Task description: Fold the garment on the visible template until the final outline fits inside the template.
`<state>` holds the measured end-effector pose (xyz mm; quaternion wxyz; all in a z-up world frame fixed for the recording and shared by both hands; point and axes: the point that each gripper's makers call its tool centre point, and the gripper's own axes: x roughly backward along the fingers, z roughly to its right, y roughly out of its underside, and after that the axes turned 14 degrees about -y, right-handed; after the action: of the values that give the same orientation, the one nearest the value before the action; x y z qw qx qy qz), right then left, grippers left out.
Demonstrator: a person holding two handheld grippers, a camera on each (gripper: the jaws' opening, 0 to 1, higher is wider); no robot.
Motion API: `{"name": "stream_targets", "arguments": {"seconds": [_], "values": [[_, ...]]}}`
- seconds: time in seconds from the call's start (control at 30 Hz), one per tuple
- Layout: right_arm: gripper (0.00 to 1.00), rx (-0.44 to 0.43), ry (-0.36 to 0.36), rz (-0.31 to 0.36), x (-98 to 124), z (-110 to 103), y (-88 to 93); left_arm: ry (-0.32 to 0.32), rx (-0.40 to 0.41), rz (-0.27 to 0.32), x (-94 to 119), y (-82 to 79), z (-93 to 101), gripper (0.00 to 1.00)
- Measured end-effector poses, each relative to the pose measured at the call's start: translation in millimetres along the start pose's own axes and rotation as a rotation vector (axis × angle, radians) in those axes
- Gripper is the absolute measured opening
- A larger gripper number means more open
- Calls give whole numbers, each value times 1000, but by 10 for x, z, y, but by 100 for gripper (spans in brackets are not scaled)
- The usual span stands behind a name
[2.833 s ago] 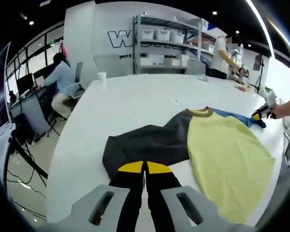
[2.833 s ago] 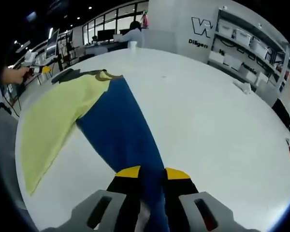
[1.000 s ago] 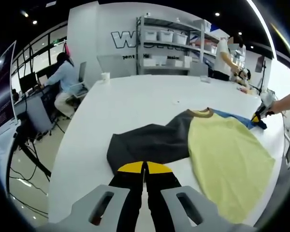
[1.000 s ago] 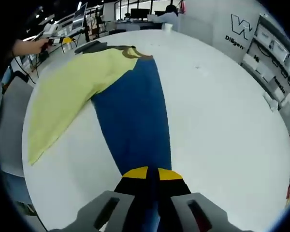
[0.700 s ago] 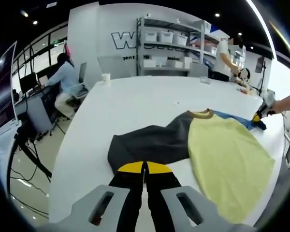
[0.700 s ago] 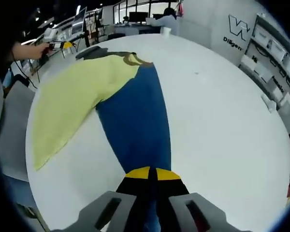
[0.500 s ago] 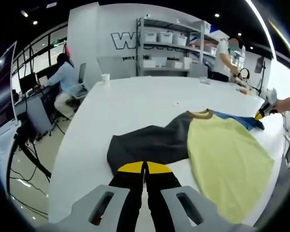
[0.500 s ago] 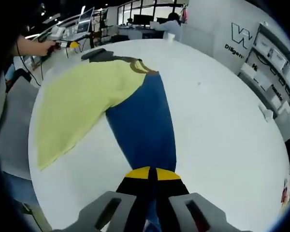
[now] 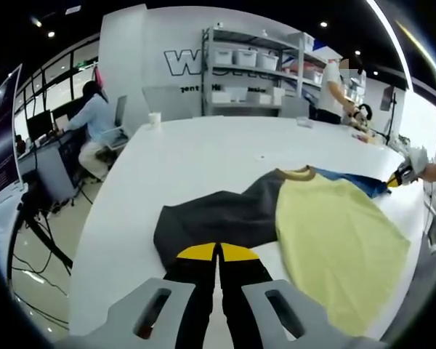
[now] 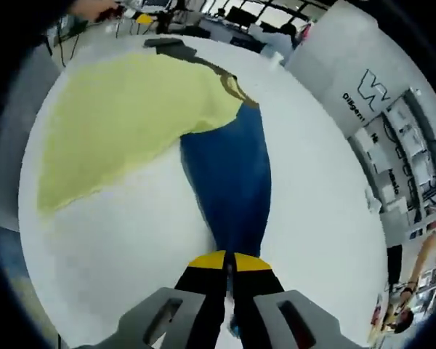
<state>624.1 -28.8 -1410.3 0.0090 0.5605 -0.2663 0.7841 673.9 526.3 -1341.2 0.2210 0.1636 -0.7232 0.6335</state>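
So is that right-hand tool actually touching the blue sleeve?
Touching. In the right gripper view the right tool is shut on the blue sleeve, cloth pinched between its tips.

The left gripper view sits low at the dark sleeve, facing across the white surface toward the shelving. The right gripper view looks steeply down along the blue sleeve from the opposite end. Both share the yellow garment body and surface.
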Motion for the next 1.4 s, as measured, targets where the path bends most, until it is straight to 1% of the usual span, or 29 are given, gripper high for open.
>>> {"name": "stream_targets", "arguments": {"seconds": [0.03, 0.07, 0.1, 0.17, 0.2, 0.27, 0.33, 0.43, 0.5, 0.53, 0.57, 0.6, 0.67, 0.73, 0.77, 0.8, 0.87, 0.9, 1.0, 1.13, 1.17, 1.2, 1.27, 1.3, 1.37, 1.4], "values": [[0, 116, 72, -29, 36, 74, -44, 0, 0, 0, 1, -1, 1, 0], [0, 94, 55, -24, 8, 19, -42, 1, 0, 0, 2, -3, 2, 0], [0, 54, 21, 0, -38, -56, -66, 0, 0, 0, 2, -4, 1, 0], [0, 105, 28, -14, -58, -91, -111, 1, 1, 0, 0, -5, 0, 0], [0, 114, 19, -16, -89, -141, -122, 1, 1, 0, 0, -4, 0, 0], [0, 133, 29, -25, -110, -166, -132, 1, 0, 1, 3, -7, 0, 0], [0, 109, 31, -15, -108, -165, -138, 0, 2, 0, 6, -5, -7, 0], [0, 105, 33, -20, -114, -185, -124, -2, 2, -2, 13, 3, -22, 0], [0, 96, 66, -32, -90, -172, -93, -4, 2, -1, 14, 3, -32, 0], [0, 73, 78, -26, -72, -176, -93, -4, 3, -1, 15, 3, -35, 0], [0, 46, 78, -22, -72, -204, -82, -5, 4, -1, 15, 4, -38, 0], [0, 38, 73, -20, -72, -241, -86, -4, 4, -1, 14, 6, -36, 0], [0, 23, 45, 0, -107, -342, -106, -3, 4, -2, 14, 12, -26, 0], [0, 9, 19, 2, -156, -457, -100, -1, 5, -1, 12, 11, -15, 0], [0, -23, -12, 20, -191, -542, -108, 0, 6, -1, 11, 12, -10, 0], [0, -31, -33, 32, -216, -596, -120, 0, 5, -1, 11, 12, -7, 0], [0, -64, -66, 17, -239, -681, -81, 3, 6, 0, 12, 9, 4, 0], [0, -74, -70, 24, -242, -695, -85, 3, 5, 0, 13, 11, 5, 0], [0, -115, -54, 51, -185, -658, -83, 3, 5, 0, 13, 11, 1, 0], [0, -174, -8, 108, -56, -510, -106, 3, 5, 1, 11, 10, -1, 0], [0, -197, 5, 112, -17, -452, -80, 4, 5, 1, 10, 9, -1, 0], [0, -196, 11, 112, 4, -413, -60, 4, 5, 1, 9, 10, 0, 0], [1, -211, 29, 145, 66, -313, -44, 4, 5, 1, 6, 12, 1, 0], [1, -211, 43, 150, 100, -249, -14, 5, 5, 0, 5, 15, 2, 0], [3, -236, 44, 161, 130, -188, 23, 5, 3, -1, 2, 20, 5, 0], [3, -256, 52, 163, 143, -127, 75, 6, 3, -1, 0, 21, 7, 0]]}}
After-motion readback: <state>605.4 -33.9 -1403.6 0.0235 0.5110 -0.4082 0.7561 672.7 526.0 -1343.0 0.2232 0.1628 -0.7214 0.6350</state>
